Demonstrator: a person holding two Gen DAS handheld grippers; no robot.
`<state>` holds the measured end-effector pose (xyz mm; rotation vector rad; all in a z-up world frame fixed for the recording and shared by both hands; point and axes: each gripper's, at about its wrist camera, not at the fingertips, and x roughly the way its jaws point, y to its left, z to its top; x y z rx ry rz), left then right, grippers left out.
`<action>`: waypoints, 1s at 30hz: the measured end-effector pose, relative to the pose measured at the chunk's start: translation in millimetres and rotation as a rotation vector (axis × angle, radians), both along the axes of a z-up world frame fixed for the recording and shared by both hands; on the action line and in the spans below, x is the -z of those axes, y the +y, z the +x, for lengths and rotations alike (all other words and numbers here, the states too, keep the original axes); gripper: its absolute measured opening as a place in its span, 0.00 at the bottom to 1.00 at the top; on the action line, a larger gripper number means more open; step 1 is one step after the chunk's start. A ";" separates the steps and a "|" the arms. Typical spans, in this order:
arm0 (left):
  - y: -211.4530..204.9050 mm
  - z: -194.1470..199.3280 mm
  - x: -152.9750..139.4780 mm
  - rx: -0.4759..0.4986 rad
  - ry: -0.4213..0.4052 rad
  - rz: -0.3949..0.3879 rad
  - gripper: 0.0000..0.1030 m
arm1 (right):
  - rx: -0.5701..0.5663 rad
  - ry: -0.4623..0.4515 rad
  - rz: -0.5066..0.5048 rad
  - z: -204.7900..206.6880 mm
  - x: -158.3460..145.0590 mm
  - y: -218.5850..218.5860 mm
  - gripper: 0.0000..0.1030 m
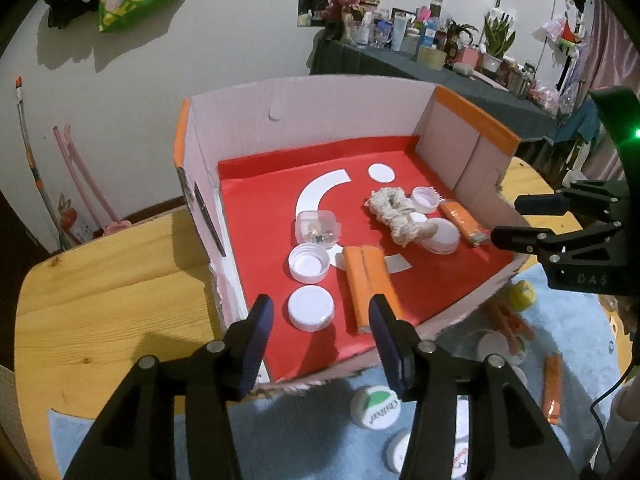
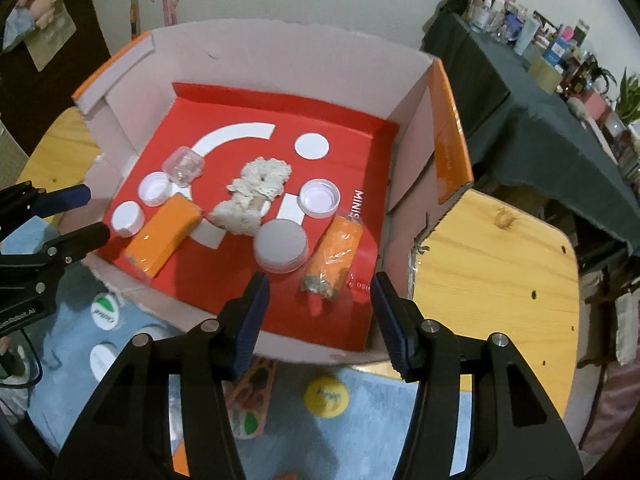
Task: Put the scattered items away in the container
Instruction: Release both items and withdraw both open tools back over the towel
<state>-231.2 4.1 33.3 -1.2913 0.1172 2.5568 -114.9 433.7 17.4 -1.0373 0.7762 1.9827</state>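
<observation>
Both hand-held grippers, left and right, jaws apart over box front edge.

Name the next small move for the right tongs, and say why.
Probably lower the right tongs toward the round yellow cap on the blue mat just outside the cardboard box's near wall. Both tongs hang open and empty above that wall, the left tongs too, and the cap lies nearly under the right ones, not yet tidied.
</observation>
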 end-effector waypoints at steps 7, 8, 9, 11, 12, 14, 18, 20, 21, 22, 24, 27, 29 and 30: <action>1.0 23.7 -17.5 0.010 0.037 0.002 0.62 | -0.016 0.032 0.046 6.6 -22.4 -22.6 0.62; 2.0 27.9 -19.3 0.015 0.043 0.000 0.62 | -0.014 0.035 0.054 7.5 -25.0 -27.8 0.63; 2.8 32.0 -21.1 0.019 0.047 -0.002 0.64 | -0.014 0.038 0.059 8.7 -26.7 -32.3 0.64; 4.1 38.3 -23.7 0.027 0.054 -0.004 0.67 | -0.016 0.044 0.064 11.3 -29.5 -42.6 0.64; 4.8 42.4 -24.6 0.030 0.058 -0.005 0.67 | -0.017 0.046 0.069 12.0 -30.7 -47.2 0.64; 5.8 48.8 -25.0 0.037 0.060 -0.007 0.67 | -0.022 0.051 0.073 13.6 -32.6 -55.7 0.64; 7.9 62.2 -22.2 0.047 0.058 -0.008 0.68 | -0.029 0.054 0.073 14.5 -32.2 -69.4 0.64; 9.0 67.2 -19.6 0.054 0.053 -0.012 0.68 | -0.036 0.056 0.068 14.2 -29.9 -76.3 0.64; 9.8 70.1 -17.3 0.058 0.049 -0.014 0.68 | -0.039 0.056 0.066 14.2 -28.9 -79.1 0.64; 10.2 72.1 -15.4 0.061 0.045 -0.015 0.68 | -0.042 0.055 0.063 14.3 -27.5 -81.9 0.64; 11.7 76.4 -10.0 0.069 0.036 -0.018 0.69 | -0.047 0.055 0.057 14.7 -23.6 -88.2 0.64; 14.2 81.1 -1.7 0.079 0.019 -0.022 0.69 | -0.048 0.055 0.045 15.5 -18.5 -94.2 0.64; 16.4 83.8 3.1 0.085 0.010 -0.026 0.69 | -0.045 0.057 0.036 17.2 -15.0 -96.8 0.64; 16.8 85.0 4.7 0.088 0.007 -0.027 0.69 | -0.043 0.056 0.032 17.8 -13.4 -97.8 0.64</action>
